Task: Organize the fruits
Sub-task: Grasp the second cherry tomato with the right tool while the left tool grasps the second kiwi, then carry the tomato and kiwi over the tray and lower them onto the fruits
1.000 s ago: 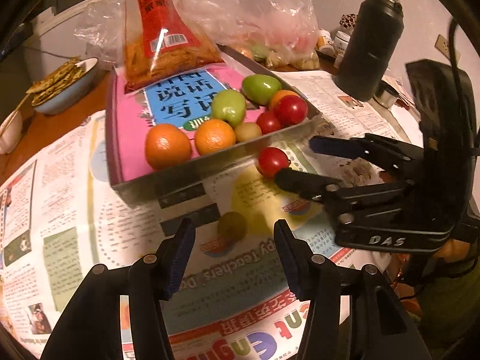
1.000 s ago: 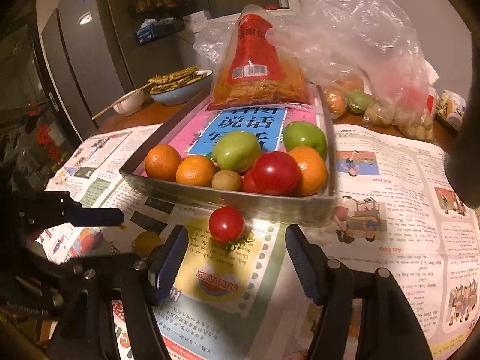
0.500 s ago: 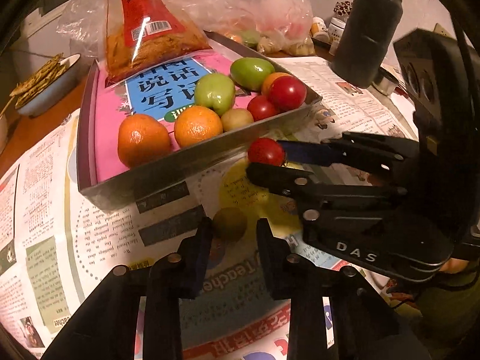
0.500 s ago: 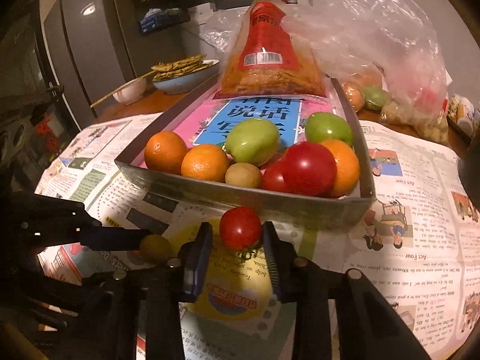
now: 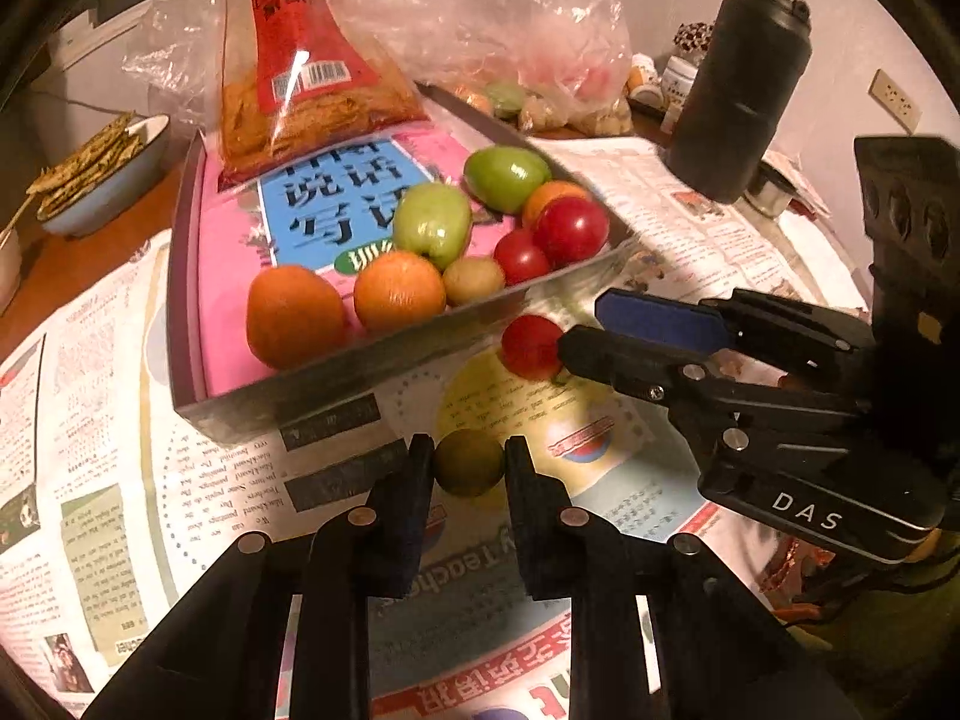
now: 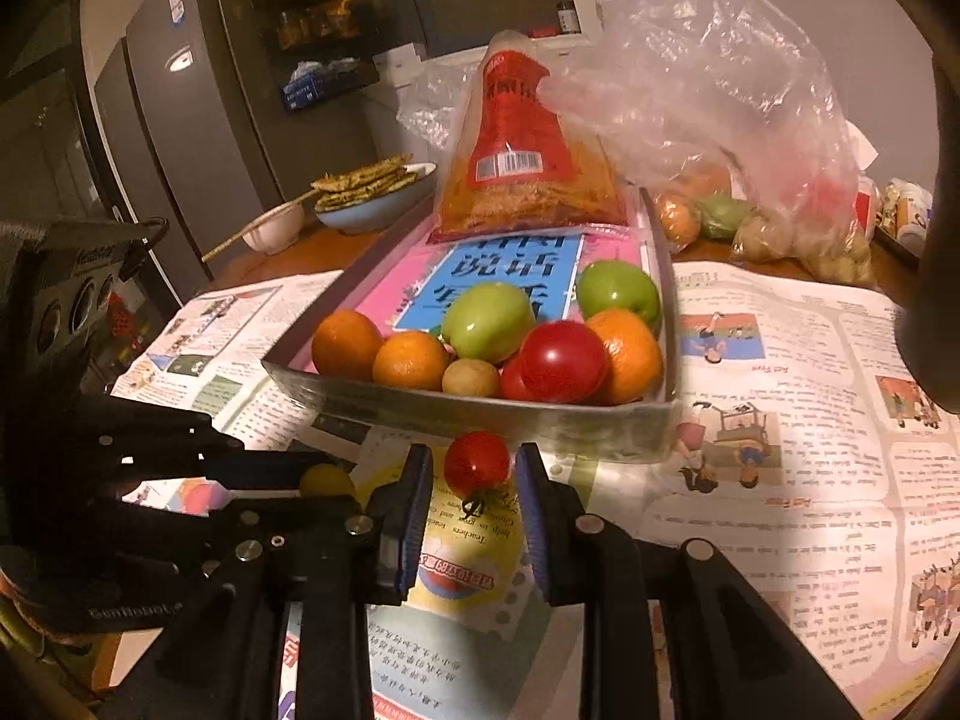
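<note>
The left claw (image 5: pixel 469 463) is clamped on a small olive-green fruit (image 5: pixel 468 461) over the newspaper (image 5: pixel 120 468) that covers the surface, just in front of the tray (image 5: pixel 336 384). Beside it, the right claw (image 6: pixel 474 474) is clamped on a small red tomato (image 6: pixel 477 463), also just outside the tray's front wall. Inside the tray lie oranges (image 6: pixel 348 343), green apples (image 6: pixel 489 322) and red tomatoes (image 6: pixel 563 361), with a snack bag (image 6: pixel 522 156) behind them.

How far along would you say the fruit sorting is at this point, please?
Done: oranges, green apples, tomatoes and a small brownish fruit already sit in the tray. In hand: the left gripper is shut on a small green fruit, the right gripper on a red tomato. Left: getting both over the tray wall.
</note>
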Action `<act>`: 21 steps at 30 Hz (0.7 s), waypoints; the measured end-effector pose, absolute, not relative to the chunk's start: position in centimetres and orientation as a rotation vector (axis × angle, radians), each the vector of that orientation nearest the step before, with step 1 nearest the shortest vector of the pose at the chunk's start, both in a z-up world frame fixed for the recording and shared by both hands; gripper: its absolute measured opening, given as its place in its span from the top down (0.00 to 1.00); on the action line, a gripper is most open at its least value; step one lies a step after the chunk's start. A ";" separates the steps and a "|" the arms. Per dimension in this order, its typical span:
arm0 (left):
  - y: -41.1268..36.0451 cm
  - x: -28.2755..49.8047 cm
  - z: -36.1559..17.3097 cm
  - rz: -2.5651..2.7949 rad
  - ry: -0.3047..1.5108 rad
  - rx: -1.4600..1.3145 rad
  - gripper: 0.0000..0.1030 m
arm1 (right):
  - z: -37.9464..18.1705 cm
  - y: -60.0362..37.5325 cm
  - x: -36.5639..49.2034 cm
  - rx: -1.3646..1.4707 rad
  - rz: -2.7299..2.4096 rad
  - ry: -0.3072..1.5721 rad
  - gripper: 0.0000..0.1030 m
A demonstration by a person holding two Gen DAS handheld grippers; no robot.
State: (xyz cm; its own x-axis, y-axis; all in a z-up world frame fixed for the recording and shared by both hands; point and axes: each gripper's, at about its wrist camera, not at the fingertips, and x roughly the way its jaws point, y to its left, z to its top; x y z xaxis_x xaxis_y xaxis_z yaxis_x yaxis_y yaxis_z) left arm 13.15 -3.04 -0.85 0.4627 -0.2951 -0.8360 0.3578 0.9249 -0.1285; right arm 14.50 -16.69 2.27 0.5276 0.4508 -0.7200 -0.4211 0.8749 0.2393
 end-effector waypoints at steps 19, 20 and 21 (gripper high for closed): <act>-1.9 16.0 4.4 -0.376 0.908 0.041 0.76 | 5.0 -18.5 14.7 0.076 0.548 0.807 0.72; -1.9 16.2 4.4 -0.377 0.906 0.039 0.76 | 4.6 -18.2 14.7 0.064 0.547 0.818 0.72; -1.9 16.3 4.4 -0.379 0.907 0.038 0.76 | 3.9 -17.6 14.8 0.047 0.538 0.840 0.72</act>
